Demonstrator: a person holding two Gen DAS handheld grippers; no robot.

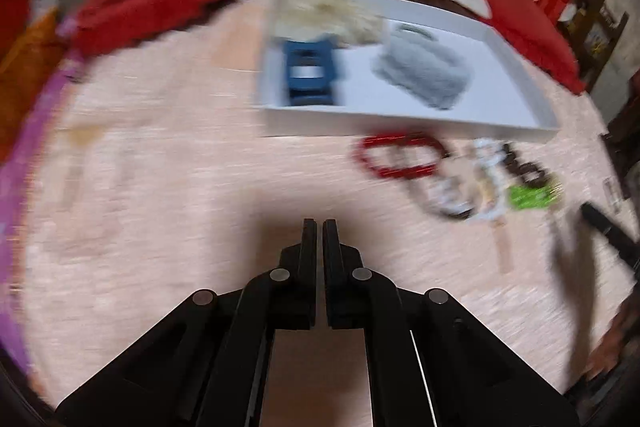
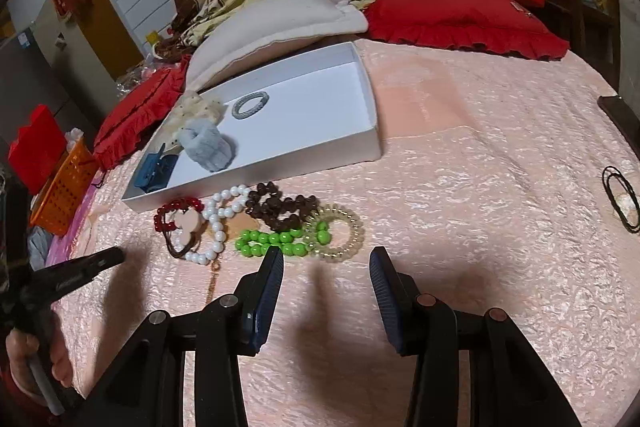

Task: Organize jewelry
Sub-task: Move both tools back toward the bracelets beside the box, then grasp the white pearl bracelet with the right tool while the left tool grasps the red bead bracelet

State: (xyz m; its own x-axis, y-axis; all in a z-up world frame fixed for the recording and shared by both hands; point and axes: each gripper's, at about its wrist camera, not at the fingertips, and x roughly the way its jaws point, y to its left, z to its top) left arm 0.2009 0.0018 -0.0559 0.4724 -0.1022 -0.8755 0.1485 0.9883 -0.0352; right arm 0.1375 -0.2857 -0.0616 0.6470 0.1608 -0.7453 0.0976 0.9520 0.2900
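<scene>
A white tray (image 2: 360, 107) lies on the pink bedspread and holds a blue claw clip (image 2: 154, 167), a grey fluffy scrunchie (image 2: 212, 147), a grey hair tie (image 2: 251, 105) and a cream scrunchie (image 2: 196, 109). In front of it lie a red bead bracelet (image 2: 176, 213), a white pearl bracelet (image 2: 218, 223), a brown bead bracelet (image 2: 280, 211), a green bead bracelet (image 2: 280, 241) and a clear coil hair tie (image 2: 340, 233). My right gripper (image 2: 326, 259) is open and empty just before the green beads. My left gripper (image 1: 319, 227) is shut and empty above the bedspread; its view is blurred, showing the tray (image 1: 400, 119) and red bracelet (image 1: 400, 157).
A cream pillow (image 2: 280, 19) and red pillows (image 2: 460, 11) lie behind the tray. An orange basket (image 2: 66, 187) stands at the left bed edge. A thin black hair tie (image 2: 620, 195) and a dark flat object (image 2: 618, 111) lie at the far right.
</scene>
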